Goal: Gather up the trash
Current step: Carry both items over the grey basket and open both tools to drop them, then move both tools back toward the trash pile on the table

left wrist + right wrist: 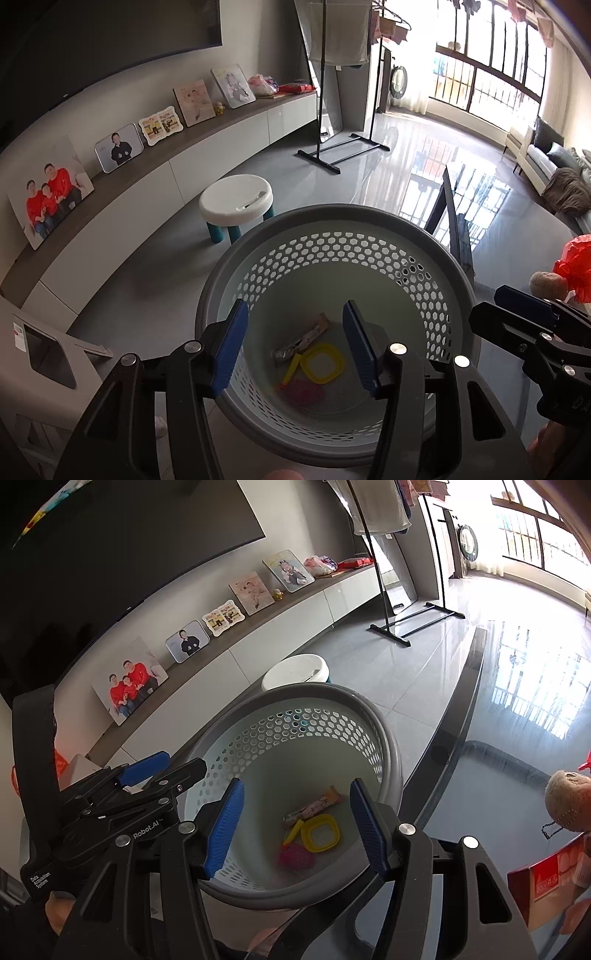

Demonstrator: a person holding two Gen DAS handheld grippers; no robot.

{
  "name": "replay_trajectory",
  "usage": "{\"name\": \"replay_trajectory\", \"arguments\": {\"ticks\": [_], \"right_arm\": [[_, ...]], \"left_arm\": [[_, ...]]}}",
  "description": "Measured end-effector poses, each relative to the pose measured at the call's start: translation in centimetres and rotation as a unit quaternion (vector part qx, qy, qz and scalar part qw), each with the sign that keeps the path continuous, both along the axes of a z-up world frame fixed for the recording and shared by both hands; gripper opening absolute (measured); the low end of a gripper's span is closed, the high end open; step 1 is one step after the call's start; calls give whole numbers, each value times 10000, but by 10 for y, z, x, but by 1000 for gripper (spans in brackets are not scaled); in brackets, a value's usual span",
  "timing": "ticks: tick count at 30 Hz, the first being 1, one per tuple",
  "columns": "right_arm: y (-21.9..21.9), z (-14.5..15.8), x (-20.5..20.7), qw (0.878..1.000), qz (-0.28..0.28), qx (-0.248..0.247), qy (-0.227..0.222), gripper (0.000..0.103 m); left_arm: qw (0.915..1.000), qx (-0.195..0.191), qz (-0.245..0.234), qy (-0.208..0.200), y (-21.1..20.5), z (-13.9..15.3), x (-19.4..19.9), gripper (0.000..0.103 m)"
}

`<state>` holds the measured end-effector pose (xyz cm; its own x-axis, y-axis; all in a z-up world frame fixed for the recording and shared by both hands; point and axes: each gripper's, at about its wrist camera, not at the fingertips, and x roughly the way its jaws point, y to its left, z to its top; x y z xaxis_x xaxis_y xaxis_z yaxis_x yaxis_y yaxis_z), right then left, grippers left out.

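Both the left gripper (295,343) and right gripper (297,823) hang wide and empty over the perforated basket (369,266), wrapper (303,339) inside.

We are seeing a grey-rimmed basket (334,221) with pale, hexagon-perforated walls holding a yellow square ring (322,363), a pink scrap (295,856) and a pale printed wrapper (303,338) — blue pads (231,349) showing on black grippers.
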<state>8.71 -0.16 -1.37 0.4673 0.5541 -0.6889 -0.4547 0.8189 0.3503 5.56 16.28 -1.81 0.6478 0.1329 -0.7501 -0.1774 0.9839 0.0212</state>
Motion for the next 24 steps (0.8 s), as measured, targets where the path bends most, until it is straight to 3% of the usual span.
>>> {"name": "replay_trajectory", "arguments": {"ticks": [15, 24], "right_arm": [[-21, 15, -28, 9993, -278, -43, -243, 57], [-64, 28, -55, 9955, -747, -185, -555, 61]], "left_arm": [[9993, 105, -145, -325, -9, 11, -7, 70], [9966, 102, -621, -523, -40, 25, -15, 76]]}}
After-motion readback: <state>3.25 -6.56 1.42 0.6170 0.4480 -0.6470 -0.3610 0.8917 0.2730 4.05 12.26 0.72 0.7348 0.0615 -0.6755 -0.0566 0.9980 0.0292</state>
